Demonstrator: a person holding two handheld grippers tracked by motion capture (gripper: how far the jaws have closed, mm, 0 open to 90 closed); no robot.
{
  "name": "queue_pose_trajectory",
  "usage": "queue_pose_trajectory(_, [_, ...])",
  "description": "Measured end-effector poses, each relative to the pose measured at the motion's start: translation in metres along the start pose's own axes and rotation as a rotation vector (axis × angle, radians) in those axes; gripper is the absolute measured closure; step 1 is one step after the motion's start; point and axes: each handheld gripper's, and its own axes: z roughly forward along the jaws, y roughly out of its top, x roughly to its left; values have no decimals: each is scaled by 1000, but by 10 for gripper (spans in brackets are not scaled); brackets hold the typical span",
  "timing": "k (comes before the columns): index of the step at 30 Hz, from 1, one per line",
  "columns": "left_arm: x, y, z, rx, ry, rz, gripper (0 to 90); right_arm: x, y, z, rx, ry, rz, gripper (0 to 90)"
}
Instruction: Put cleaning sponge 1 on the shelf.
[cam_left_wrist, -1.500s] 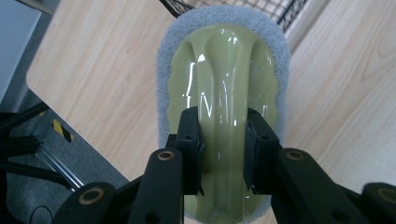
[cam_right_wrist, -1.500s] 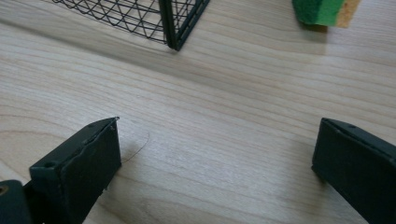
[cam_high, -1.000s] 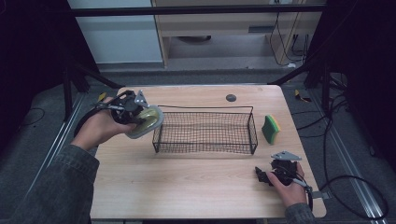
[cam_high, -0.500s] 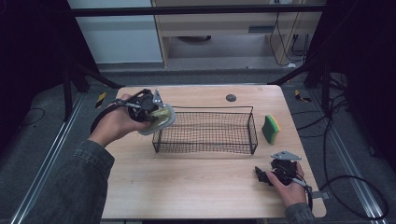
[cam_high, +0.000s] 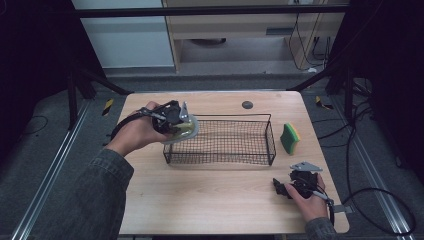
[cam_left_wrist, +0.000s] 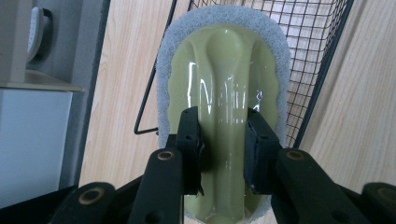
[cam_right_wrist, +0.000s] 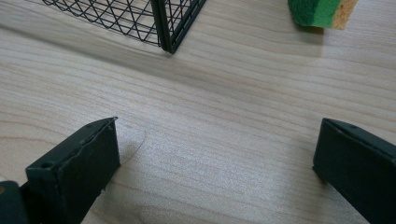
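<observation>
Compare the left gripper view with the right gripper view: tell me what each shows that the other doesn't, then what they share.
Left gripper view alone: the left gripper shut on the ridge of a scrubbing pad with an olive-green plastic grip and grey fleece rim, held over the basket's end. Right gripper view alone: the right gripper open, low over bare wood, and a green-and-yellow sponge at the top edge. Both: the black wire basket and the wooden table.
</observation>
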Motion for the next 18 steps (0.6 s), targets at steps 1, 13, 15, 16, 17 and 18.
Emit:
queue_pose_trajectory(1, [0,1,1,-1,4,4,709,0,0,0,-1,1,-1,6])
queue_pose_trajectory(13, [0,12,16,-24,4,42,709,1,2,2,4,0,-6,5])
queue_pose_trajectory(15, [-1,12,15,-36,3,43,709,0,2,2,4,1,-6,5])
queue_pose_trajectory(16, [-1,13,15,-35,2,46,709,0,2,2,4,0,-9,5])
queue_pose_trajectory(17, [-2,13,15,-35,2,50,709,0,2,2,3,2,-8,5])
queue_pose_trajectory(18, [-2,13,15,-34,3,52,709,0,2,2,1,3,-10,5])
